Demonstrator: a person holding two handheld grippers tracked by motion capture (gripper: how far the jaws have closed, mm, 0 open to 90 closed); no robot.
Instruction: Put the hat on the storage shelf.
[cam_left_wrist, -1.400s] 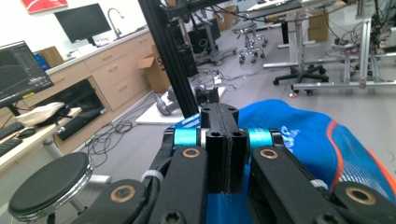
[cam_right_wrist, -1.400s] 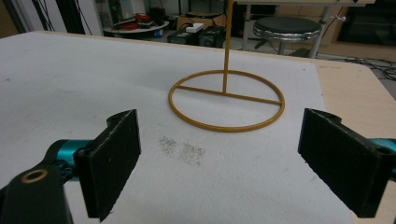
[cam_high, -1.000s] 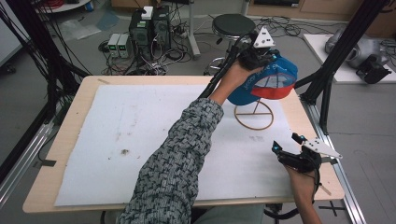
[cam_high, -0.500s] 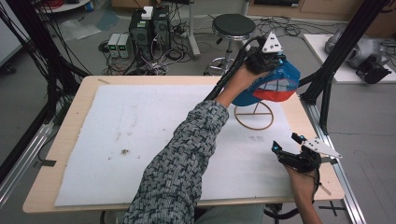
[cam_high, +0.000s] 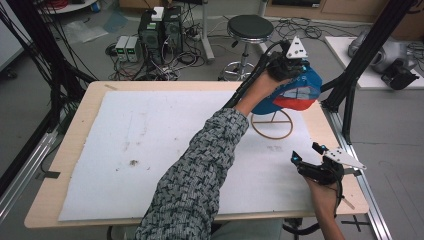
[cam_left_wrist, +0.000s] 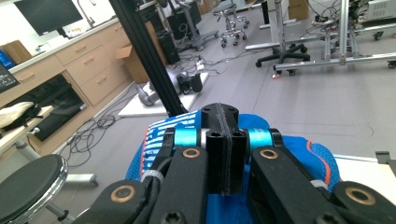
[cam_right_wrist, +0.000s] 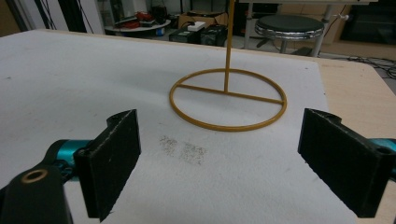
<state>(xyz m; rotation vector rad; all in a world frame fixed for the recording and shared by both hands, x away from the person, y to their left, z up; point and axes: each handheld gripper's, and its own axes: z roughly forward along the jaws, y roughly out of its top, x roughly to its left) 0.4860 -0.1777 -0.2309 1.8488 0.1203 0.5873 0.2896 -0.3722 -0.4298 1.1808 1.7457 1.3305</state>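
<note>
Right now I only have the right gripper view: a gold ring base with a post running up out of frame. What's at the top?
Observer: A blue cap with a red brim is over the top of the stand. I cannot tell whether it rests on the post.
Operator: Is anything holding it?
Observer: Yes, the left gripper is shut on the cap, with the person's left arm reaching across the table to it.

A pale wooden desk (cam_high: 80, 135) carries a white, faintly stained sheet (cam_high: 150, 140), on which a yellow ring-based wire stand (cam_high: 271, 125) rests.
</note>
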